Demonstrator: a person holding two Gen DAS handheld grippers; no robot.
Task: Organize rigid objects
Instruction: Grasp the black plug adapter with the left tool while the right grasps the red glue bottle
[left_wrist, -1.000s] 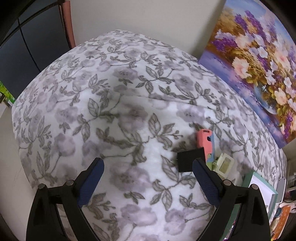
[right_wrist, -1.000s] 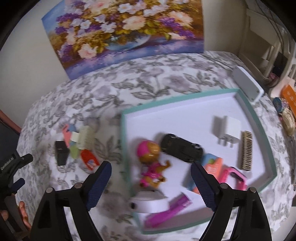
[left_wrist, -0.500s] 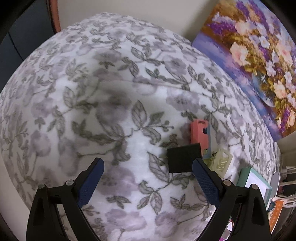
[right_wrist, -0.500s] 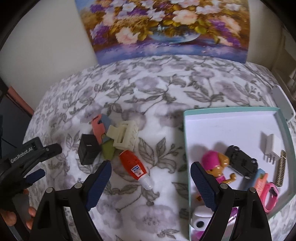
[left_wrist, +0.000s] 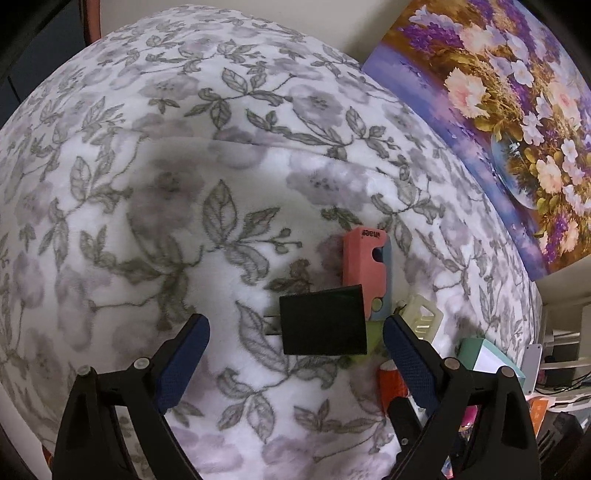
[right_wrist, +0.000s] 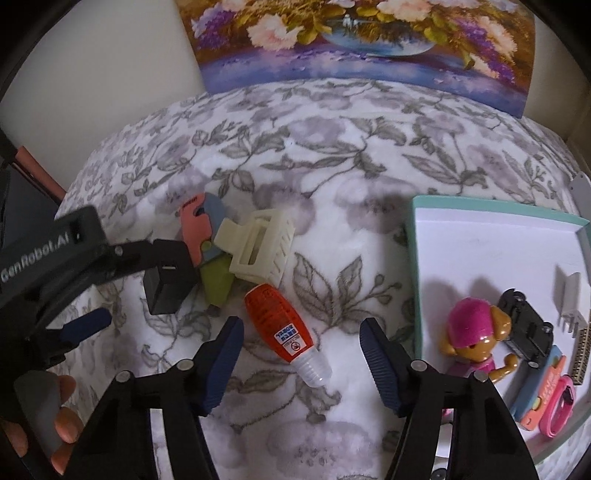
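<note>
On the flowered blanket lies a small pile: a black charger (left_wrist: 323, 321) (right_wrist: 168, 284), a pink-and-blue piece (left_wrist: 367, 266) (right_wrist: 195, 229), a cream hair clip (right_wrist: 258, 245) (left_wrist: 424, 314), a green piece (right_wrist: 218, 284) and an orange bottle (right_wrist: 277, 317). My left gripper (left_wrist: 295, 328) is open and points down at the charger, which lies just beyond its fingertips. My right gripper (right_wrist: 301, 326) hovers over the bottle. Its jaws are closing, the bottle's clear tip lies between them, and the pads do not touch it.
A teal-rimmed white tray (right_wrist: 491, 214) on the right holds a pink dog figure (right_wrist: 476, 339), a black toy car (right_wrist: 528, 328), a white plug (right_wrist: 570, 291) and a pink band (right_wrist: 557, 406). A flower painting (right_wrist: 362, 44) leans on the wall behind. A person's hand (right_wrist: 62, 413) holds the left gripper.
The right gripper has swung left from over the tray to the orange bottle, and its jaws have narrowed. The left gripper has sunk closer to the black charger.
</note>
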